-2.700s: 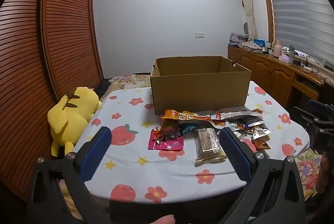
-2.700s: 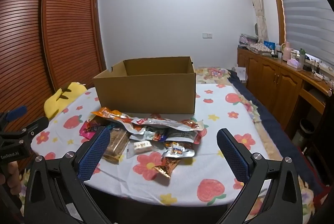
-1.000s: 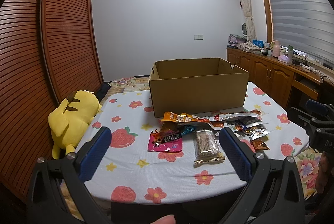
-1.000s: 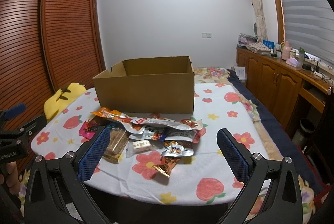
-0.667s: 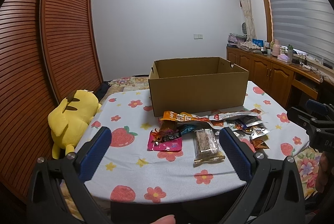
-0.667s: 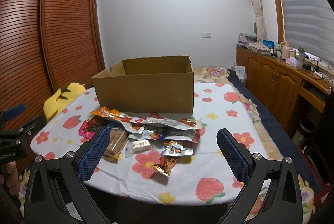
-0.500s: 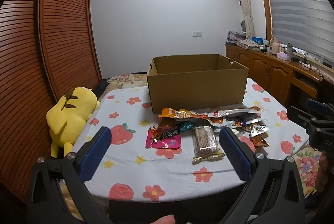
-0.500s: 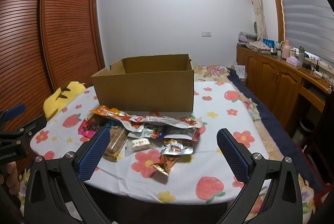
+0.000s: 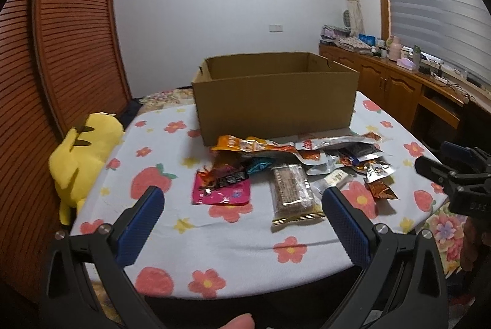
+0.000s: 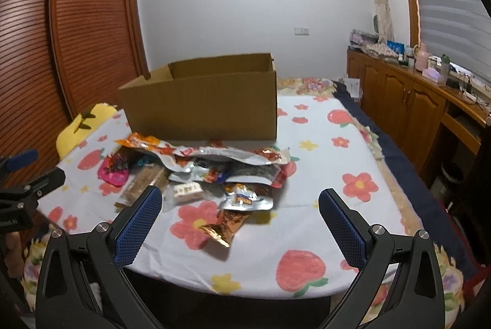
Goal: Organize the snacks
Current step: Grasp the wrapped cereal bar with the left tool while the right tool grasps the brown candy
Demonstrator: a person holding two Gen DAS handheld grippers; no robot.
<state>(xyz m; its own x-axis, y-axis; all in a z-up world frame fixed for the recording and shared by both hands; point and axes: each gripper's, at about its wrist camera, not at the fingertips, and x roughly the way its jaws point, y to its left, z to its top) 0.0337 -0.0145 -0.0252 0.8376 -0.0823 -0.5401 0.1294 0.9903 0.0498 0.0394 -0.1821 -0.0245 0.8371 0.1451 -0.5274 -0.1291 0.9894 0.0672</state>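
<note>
An open brown cardboard box (image 9: 276, 105) stands at the back of a table with a flowered cloth (image 9: 214, 237); it also shows in the right wrist view (image 10: 202, 108). A pile of snack packets lies in front of it: a pink packet (image 9: 222, 189), a brown biscuit pack (image 9: 291, 191), a long orange packet (image 9: 245, 145), silver packets (image 10: 233, 155), a small gold packet (image 10: 227, 221). My left gripper (image 9: 242, 215) is open and empty above the near table edge. My right gripper (image 10: 239, 215) is open and empty, near the gold packet.
A yellow plush toy (image 9: 79, 151) lies at the table's left edge. A slatted wooden wardrobe (image 9: 61, 52) stands at the left. Wooden cabinets with clutter (image 9: 399, 77) line the right wall. The other gripper shows at the right edge (image 9: 454, 175).
Both grippers have moved a little forward and lower toward the snack pile. Both stay open and empty. Nothing on the table has moved.
</note>
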